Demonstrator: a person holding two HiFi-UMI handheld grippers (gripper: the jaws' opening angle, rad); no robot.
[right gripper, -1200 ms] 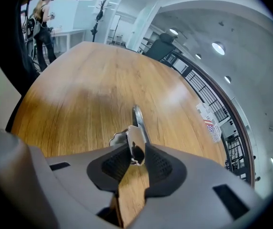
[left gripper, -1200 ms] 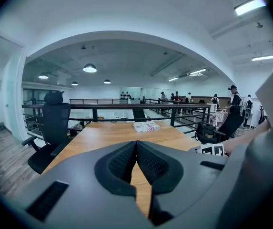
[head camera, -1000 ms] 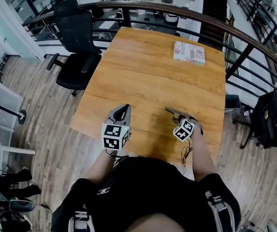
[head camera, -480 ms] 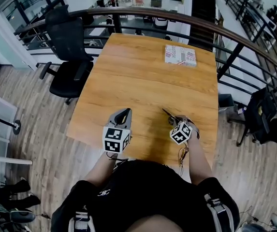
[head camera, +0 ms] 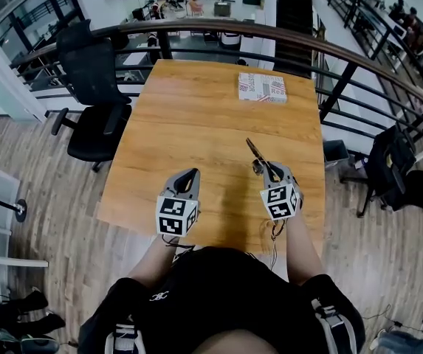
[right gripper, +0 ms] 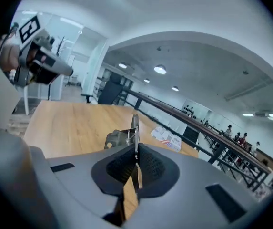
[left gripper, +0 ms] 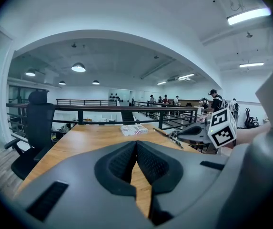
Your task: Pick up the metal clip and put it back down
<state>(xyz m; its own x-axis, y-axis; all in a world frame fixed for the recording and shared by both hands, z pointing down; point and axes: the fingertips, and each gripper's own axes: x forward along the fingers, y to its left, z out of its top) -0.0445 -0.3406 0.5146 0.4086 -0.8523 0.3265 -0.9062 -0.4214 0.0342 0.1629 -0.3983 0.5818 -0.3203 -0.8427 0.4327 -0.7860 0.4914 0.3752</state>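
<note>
The metal clip (head camera: 256,154) is a thin grey spring clip that hangs above the wooden table (head camera: 196,116), pointing away from me. My right gripper (head camera: 267,171) is shut on the clip's near end. In the right gripper view the clip (right gripper: 129,135) stands on edge, pinched between the pads, and its spring and lever show just past them. My left gripper (head camera: 187,178) hovers over the table's near left part, shut and empty. In the left gripper view its pads meet at the tips of the left gripper (left gripper: 136,144), and the right gripper (left gripper: 200,131) with the clip (left gripper: 166,136) shows at the right.
A flat red-and-white printed box (head camera: 263,87) lies near the table's far right corner. A black office chair (head camera: 93,80) stands off the table's left side. A dark railing (head camera: 329,80) runs behind the table and along its right side.
The right gripper closed on the clip, which lay on the table, lifted it clear and carried it forward. The left gripper stayed in about the same place.
</note>
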